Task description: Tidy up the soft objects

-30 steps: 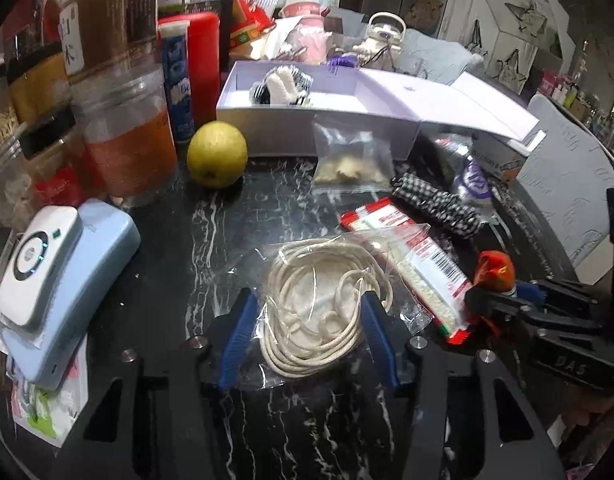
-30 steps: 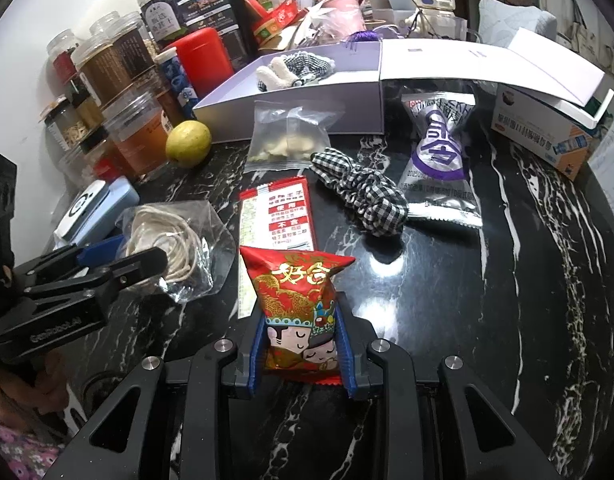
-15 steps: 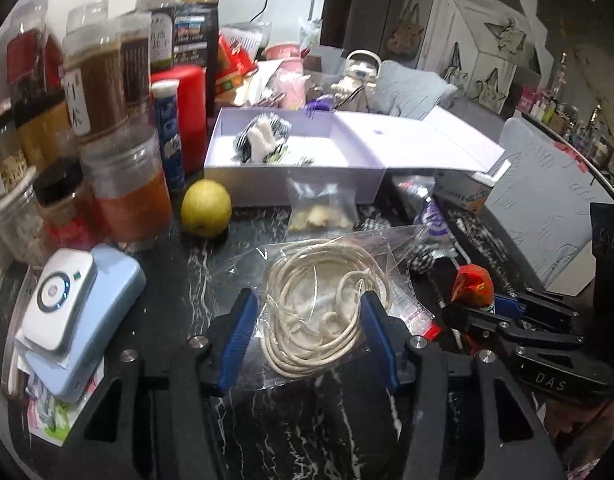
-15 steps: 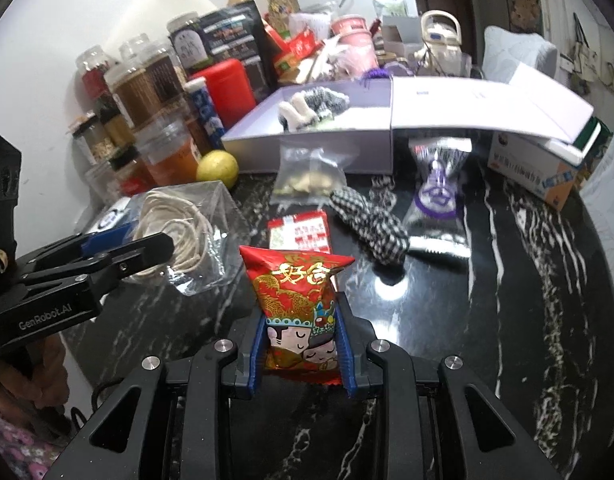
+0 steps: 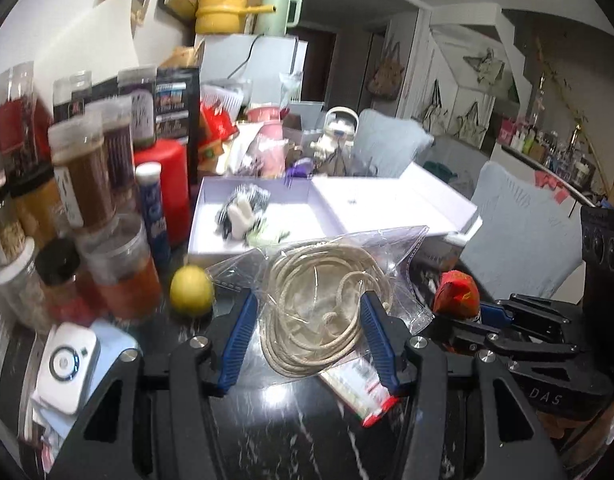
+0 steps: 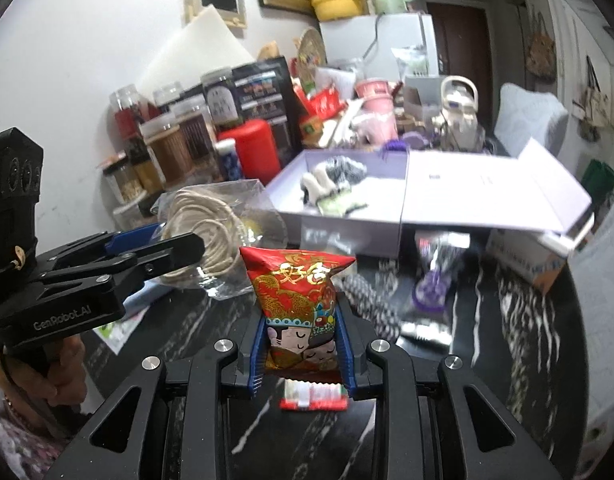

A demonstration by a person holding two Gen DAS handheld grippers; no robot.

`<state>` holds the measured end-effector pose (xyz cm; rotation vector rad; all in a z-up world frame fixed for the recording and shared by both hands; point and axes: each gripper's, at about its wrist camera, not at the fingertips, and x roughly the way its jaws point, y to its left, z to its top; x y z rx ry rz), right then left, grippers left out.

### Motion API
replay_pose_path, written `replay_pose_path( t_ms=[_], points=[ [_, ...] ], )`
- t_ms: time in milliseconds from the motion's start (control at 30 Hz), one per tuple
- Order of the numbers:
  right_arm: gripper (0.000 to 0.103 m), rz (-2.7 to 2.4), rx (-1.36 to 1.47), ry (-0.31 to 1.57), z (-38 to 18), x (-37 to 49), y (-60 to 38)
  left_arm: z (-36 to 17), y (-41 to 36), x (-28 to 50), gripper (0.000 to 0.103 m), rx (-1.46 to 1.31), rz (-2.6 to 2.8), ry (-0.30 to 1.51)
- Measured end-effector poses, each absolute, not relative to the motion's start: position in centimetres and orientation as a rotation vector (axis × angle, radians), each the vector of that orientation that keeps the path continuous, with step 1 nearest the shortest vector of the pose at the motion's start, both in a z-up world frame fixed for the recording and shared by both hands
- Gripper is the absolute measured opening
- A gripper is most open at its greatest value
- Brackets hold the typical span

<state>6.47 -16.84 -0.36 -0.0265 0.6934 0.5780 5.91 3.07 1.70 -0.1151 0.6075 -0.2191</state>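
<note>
My left gripper (image 5: 307, 332) is shut on a clear bag of coiled cream rope (image 5: 323, 300) and holds it up above the black marble table (image 5: 291, 432). My right gripper (image 6: 301, 344) is shut on a red snack packet (image 6: 297, 292), also lifted. An open lilac box (image 5: 291, 216) at the back holds a black-and-white soft item (image 5: 239, 210). The box also shows in the right wrist view (image 6: 347, 208). A checkered scrunchie (image 6: 371, 300) and a purple packet (image 6: 435, 288) lie on the table.
Jars and a red canister (image 5: 163, 184) crowd the left. A yellow lemon (image 5: 191, 290) and a white device (image 5: 67, 364) sit at the left. A red-and-white packet (image 5: 359, 388) lies under my left gripper. A cardboard box (image 6: 527, 256) stands at the right.
Both grippers have risen from the table with their loads and moved toward the lilac box. The rope bag and the snack packet stay gripped.
</note>
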Motion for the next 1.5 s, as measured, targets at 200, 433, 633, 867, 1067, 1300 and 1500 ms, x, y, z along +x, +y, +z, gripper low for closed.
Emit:
replay_pose_path(
  t_ms=[200,433,633,867,1067,1300,1500],
  points=[
    [0.029,0.604,-0.045,0.648,1.6,7.9,-16.6,4.0,3.0,7.5,0.053,-0.106,-0.216,0.536],
    [0.029,0.615,-0.058,0.596,3.6,10.1,-16.4,6.0,3.5,9.6,0.053,-0.102,-0.215,0.468],
    [0.029,0.609,-0.063,0.563,5.1,12.6,-16.2,6.9,4.1,12.2,0.053,-0.107,-0.206,0.438],
    [0.029,0.581,-0.055,0.535,6.3,16.3,-16.0,7.2,4.7,16.3,0.053,-0.117,-0.201,0.418],
    [0.029,0.571,-0.047,0.51,7.1,19.4,-16.0,7.3,5.0,19.5,0.053,-0.132,-0.195,0.403],
    [0.029,0.562,-0.042,0.487,7.6,23.3,-15.6,7.2,5.6,22.9,0.053,-0.144,-0.168,0.401],
    [0.029,0.569,-0.02,0.493,6.9,26.8,-15.0,6.9,5.8,25.9,0.053,-0.139,-0.134,0.417]
  ],
)
